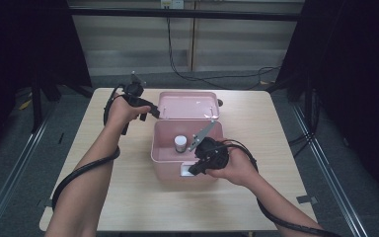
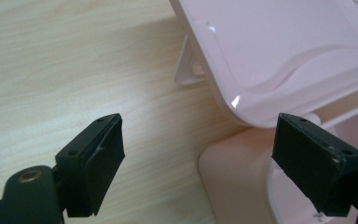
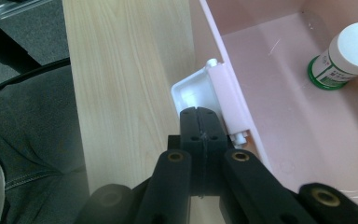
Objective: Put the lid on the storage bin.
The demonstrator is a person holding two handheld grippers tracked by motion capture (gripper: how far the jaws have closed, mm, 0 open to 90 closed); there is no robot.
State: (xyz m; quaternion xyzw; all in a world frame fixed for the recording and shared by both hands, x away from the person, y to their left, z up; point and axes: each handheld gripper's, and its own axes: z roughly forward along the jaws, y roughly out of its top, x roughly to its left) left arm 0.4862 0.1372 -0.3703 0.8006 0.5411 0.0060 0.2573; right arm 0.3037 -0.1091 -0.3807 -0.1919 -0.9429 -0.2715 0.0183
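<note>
Nearest, my right gripper (image 3: 203, 123) is sitting with jaws pressed together against the white latch (image 3: 191, 91) on the front wall of the pink box (image 1: 164, 158). Inside the box, a white-capped bottle (image 1: 180, 143) is standing upright, just beyond that gripper. Farther off, my left gripper (image 1: 154, 111) is hovering with jaws spread beside the raised lid (image 1: 187, 104), pinching nothing; the lid's corner is crowding it.

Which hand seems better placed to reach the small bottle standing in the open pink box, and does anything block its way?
Probably the right gripper: it sits at the box's front latch, the lid is raised, and nothing covers the bottle. Its jaws are shut, though, so they must open first.
</note>
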